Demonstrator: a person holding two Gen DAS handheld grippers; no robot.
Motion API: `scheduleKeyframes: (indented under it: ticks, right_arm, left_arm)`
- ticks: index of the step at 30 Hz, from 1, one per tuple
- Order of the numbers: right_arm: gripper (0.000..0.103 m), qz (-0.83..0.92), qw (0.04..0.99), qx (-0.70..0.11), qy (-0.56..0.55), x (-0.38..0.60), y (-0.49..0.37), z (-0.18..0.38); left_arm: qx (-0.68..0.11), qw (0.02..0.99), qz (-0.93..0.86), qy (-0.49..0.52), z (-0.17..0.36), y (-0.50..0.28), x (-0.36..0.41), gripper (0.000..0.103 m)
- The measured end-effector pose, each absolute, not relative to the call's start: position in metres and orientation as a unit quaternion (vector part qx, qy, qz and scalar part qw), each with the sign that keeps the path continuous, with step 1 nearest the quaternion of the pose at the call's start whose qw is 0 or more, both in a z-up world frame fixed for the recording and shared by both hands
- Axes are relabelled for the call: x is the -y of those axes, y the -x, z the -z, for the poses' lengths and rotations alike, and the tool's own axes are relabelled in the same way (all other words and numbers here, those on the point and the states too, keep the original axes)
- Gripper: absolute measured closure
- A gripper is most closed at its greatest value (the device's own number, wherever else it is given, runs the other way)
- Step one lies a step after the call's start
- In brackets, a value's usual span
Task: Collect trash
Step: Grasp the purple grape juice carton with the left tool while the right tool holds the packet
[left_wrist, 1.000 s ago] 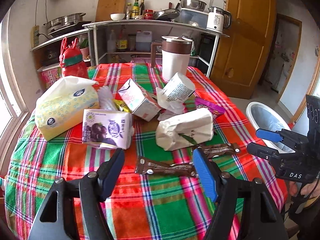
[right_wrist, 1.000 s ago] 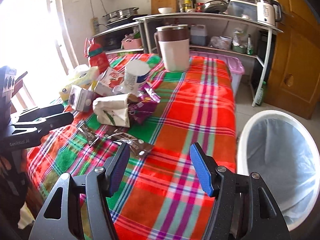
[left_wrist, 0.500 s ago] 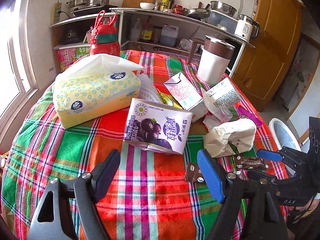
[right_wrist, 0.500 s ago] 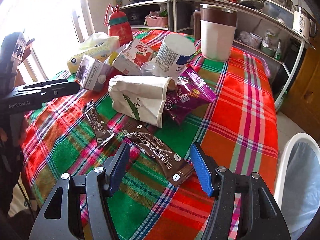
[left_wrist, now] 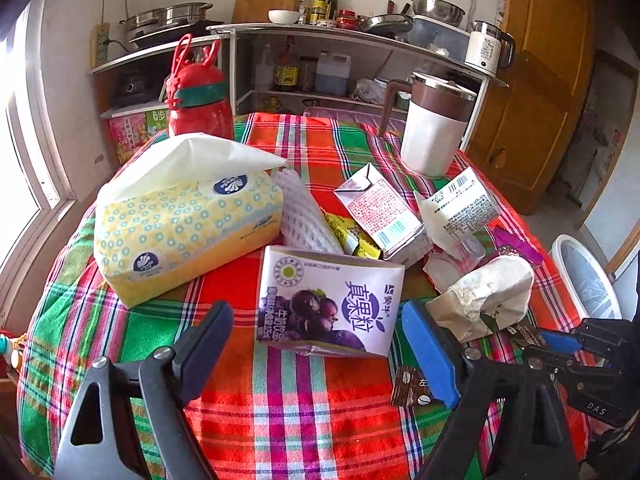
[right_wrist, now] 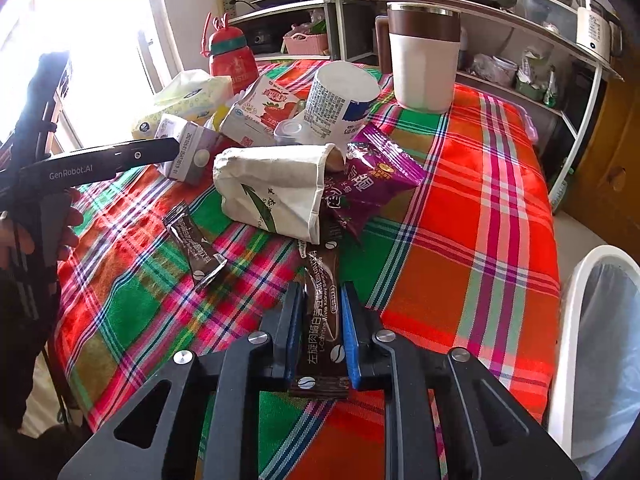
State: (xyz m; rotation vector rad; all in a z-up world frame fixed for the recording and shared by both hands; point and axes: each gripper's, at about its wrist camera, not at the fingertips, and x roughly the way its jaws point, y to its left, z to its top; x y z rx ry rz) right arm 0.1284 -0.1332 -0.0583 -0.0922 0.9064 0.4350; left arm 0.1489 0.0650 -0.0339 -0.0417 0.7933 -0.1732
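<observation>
The right gripper (right_wrist: 320, 320) is clamped on a brown sachet (right_wrist: 322, 320), which lies on the plaid cloth (right_wrist: 460, 240) (its long axis runs straight along the fingers, far end toward the paper bag (right_wrist: 272, 188)). The left gripper (left_wrist: 316, 344) has just been opening, its jaws wide and holding nothing, the purple carton (left_wrist: 328, 300) just ahead. A 2nd sachet (right_wrist: 198, 244) lies nearby.
</observation>
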Motion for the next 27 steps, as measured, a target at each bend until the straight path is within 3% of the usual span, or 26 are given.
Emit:
scheduleKeyframes:
  ticks: [11, 16, 27]
  right_arm:
    - [0.083, -0.206, 0.878, -0.432, 0.021, 0.138, -0.127, 0.059]
    - [0.083, -0.204, 0.879, -0.43, 0.015, 0.14, -0.126, 0.059]
    - [0.083, -0.197, 0.885, -0.422, -0.014, 0.151, -0.121, 0.056]
  left_arm:
    - [-0.408, 0.91, 0.073, 0.007, 0.042, -0.167, -0.058, 0.013]
    - [-0.407, 0.911, 0.072, 0.014, 0.042, -0.166, -0.059, 0.028]
    - [-0.392, 0.916, 0.078, 0.023, 0.031, -0.151, -0.057, 0.028]
